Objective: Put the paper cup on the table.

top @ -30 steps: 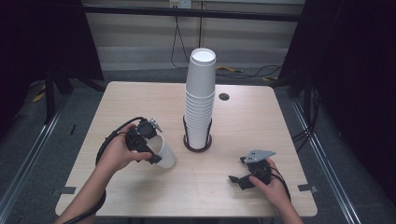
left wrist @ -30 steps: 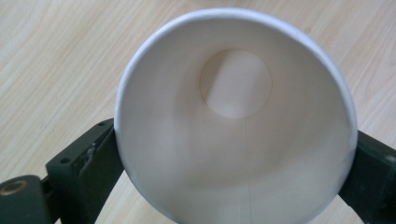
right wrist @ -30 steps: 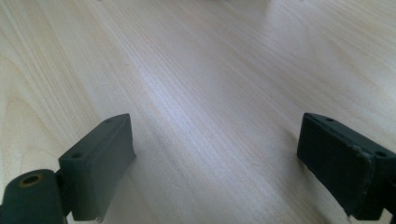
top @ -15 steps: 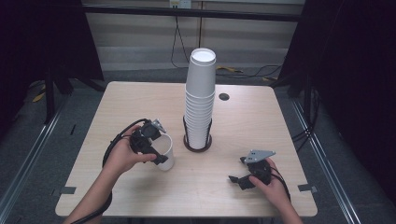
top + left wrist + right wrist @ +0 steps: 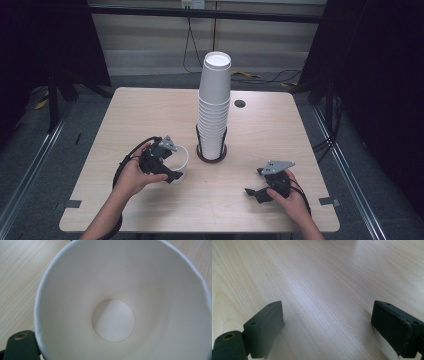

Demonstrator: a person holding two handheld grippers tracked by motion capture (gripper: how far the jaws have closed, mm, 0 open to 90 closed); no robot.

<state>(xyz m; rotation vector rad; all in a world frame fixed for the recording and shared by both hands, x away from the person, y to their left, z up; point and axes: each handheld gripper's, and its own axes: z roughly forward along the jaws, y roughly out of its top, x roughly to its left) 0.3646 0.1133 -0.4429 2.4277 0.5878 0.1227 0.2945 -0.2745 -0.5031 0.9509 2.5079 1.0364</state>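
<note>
High view: the left gripper point(image 5: 167, 167) holds a single white paper cup point(image 5: 181, 159) low over the table point(image 5: 125, 110), just left of the tall stack of cups point(image 5: 216, 107) that stands in a dark ring holder point(image 5: 211, 155) near the table's middle. The cup looks upright or nearly so, its rim showing beside the gripper; whether its bottom already touches the wood cannot be told from here.

In the left gripper view the camera looks straight down into the cup point(image 5: 120, 305), with one black jaw outside its wall at the lower left. The other jaw is hidden, so the jaws appear clamped on the cup's wall, one outside and one presumably within.

The right gripper point(image 5: 265, 187) rests on the table to the right of the stack and nearer the person than it, well apart from the cup. In the right gripper view its jaws stand wide apart with nothing between them, bare wood ahead.

The step in hand looks like setting a cup, taken from the stack, down beside it. The next move calls for lowering it until the base sits flat, then parting the jaws gently so the light cup does not tip or get dragged along on withdrawal.
</note>
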